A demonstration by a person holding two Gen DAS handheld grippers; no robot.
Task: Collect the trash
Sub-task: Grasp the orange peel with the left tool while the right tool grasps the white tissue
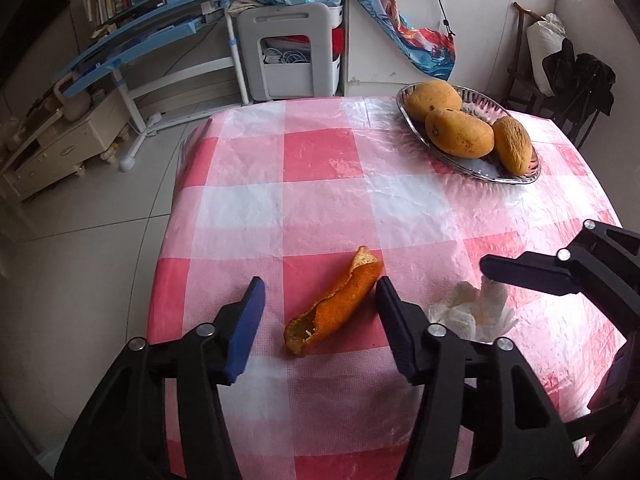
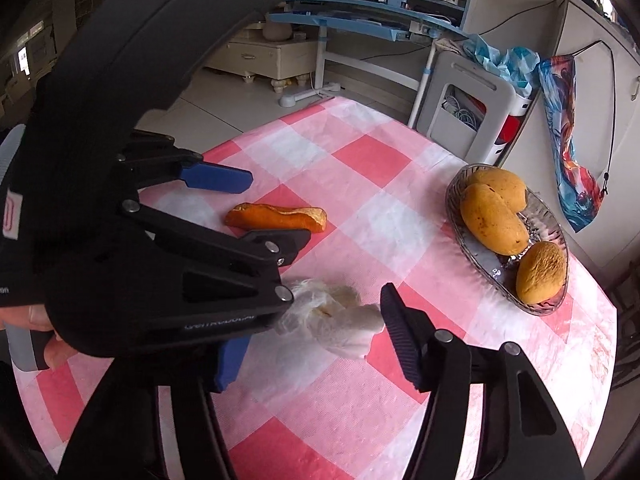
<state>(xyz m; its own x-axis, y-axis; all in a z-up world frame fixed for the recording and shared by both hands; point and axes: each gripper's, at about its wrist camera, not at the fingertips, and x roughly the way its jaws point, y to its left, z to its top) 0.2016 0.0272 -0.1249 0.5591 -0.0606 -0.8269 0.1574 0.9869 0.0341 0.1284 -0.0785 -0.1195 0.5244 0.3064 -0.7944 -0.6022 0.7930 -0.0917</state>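
A curled orange peel strip (image 1: 334,304) lies on the pink-and-white checked tablecloth (image 1: 320,184), between the spread left gripper (image 1: 320,300) jaws, untouched. Beside it, the crumpled white tissue (image 2: 336,320) sits between the right gripper (image 2: 308,336) jaws, also parted.

both grippers are black plastic clamps with triangular cut-outs in the arms and round silver screws at the pivots. the left gripper (image 1: 320,312) carries one blue pad and one dark ribbed pad, and the right gripper (image 2: 308,344) is built the same way. in the right wrist view the left tool's body shows faint grey lettering, a grey handle and a red-and-white label.
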